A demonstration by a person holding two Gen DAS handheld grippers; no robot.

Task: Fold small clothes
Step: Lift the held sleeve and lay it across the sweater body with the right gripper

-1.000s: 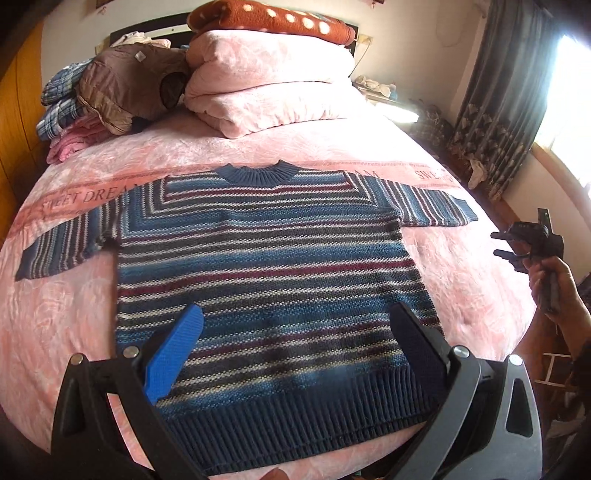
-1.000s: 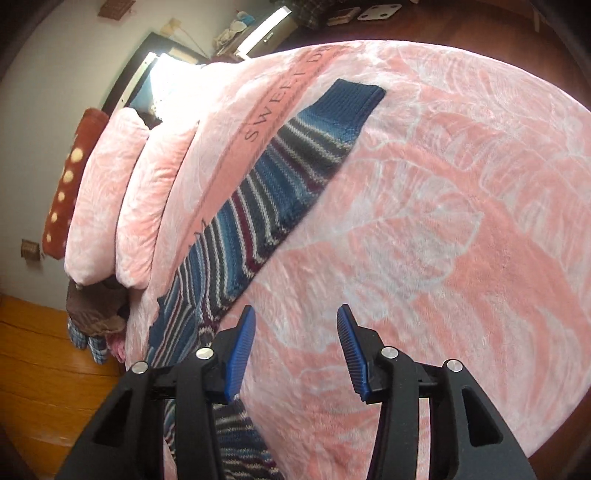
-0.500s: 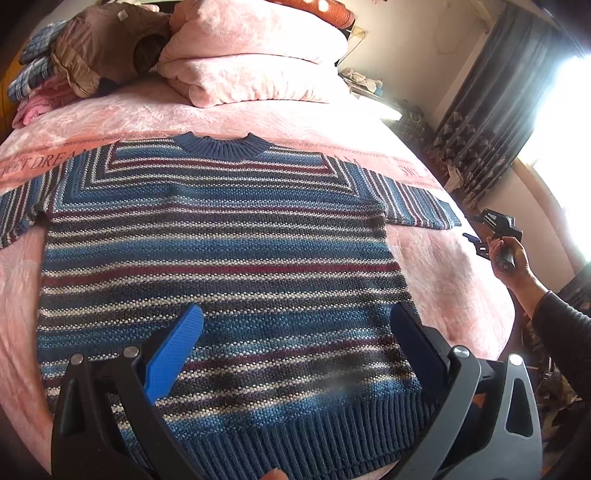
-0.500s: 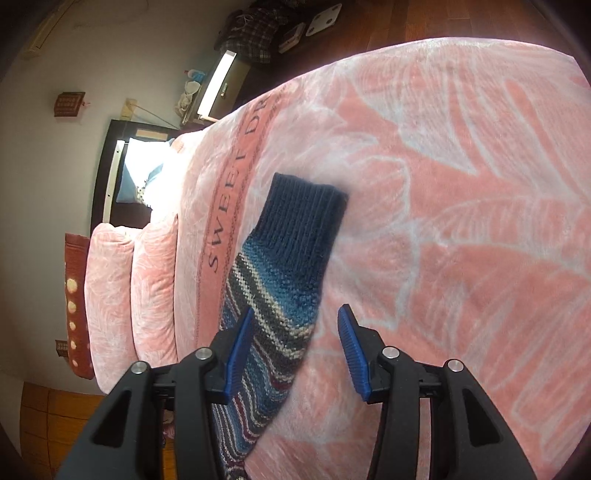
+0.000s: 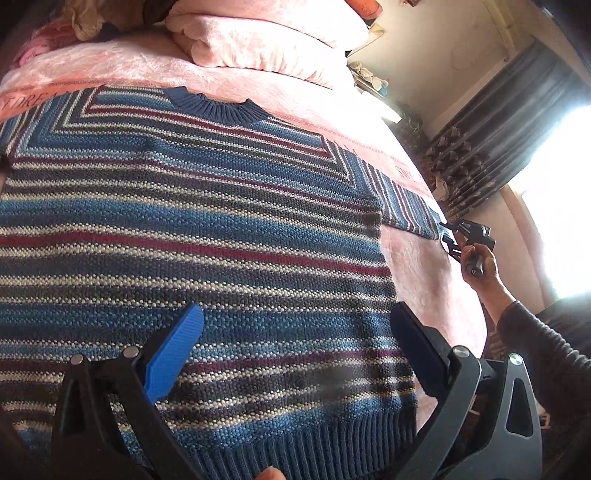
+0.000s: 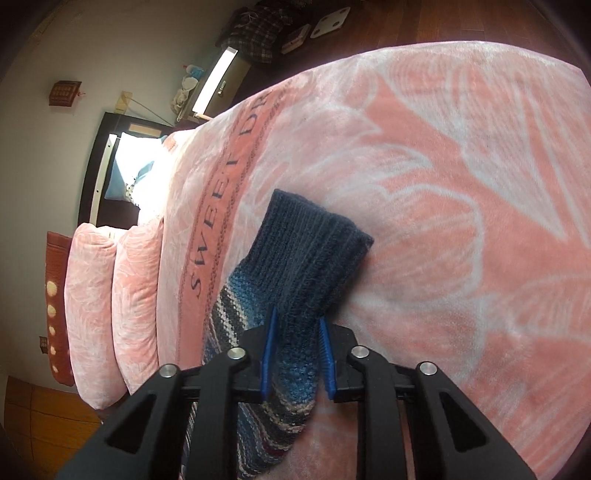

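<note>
A blue, maroon and white striped knit sweater lies flat on the pink bed, neck toward the pillows. My left gripper hovers low over the sweater's lower body, open, with nothing between its blue pads. My right gripper is shut on the right sleeve just behind its dark blue ribbed cuff, and the cuff sticks out past the fingertips. From the left wrist view, the right gripper shows in a hand at the sleeve end near the bed's right edge. The left sleeve is out of frame.
The pink blanket with lettering covers the bed. Stacked pink pillows lie at the head, with a pile of clothes to their left. Beyond the right side of the bed are dark curtains, a bright window and a wooden floor.
My right gripper moved onto the sleeve end and shut on it behind the cuff. The left gripper came lower and closer over the sweater body, still open.
</note>
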